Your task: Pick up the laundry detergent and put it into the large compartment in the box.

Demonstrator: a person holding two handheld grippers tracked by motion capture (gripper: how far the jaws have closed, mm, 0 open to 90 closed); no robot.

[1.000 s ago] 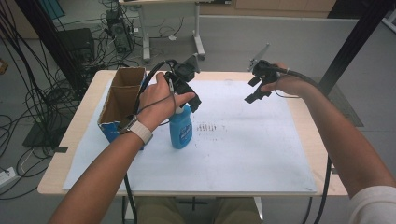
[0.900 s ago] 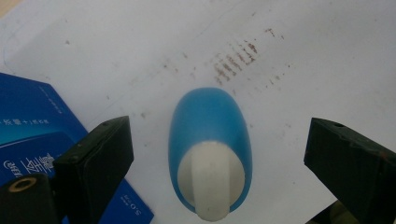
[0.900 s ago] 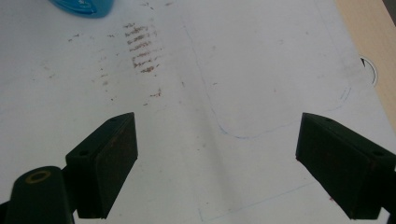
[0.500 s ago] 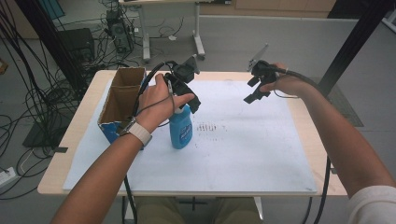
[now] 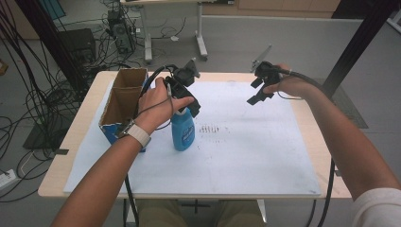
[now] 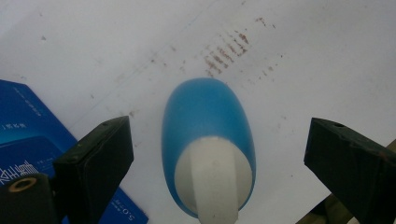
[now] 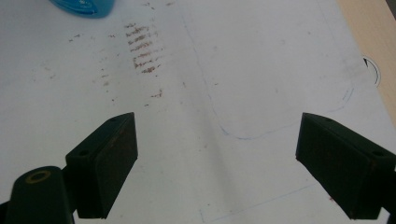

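Blue plastic marks my target from the high view: the spray bottle (image 5: 182, 131) stands upright on the white sheet (image 5: 236, 142) beside the cardboard box (image 5: 124, 97); my left claw (image 5: 189, 97) hovers over its top, right claw (image 5: 257, 90) idle.

Left gripper view: jaws wide, empty, straddling the white nozzle (image 6: 214, 179). I'd centre, descend, then close on the neck. Blue box print (image 6: 28, 154) is illegible.

Right gripper view: jaws wide, empty.
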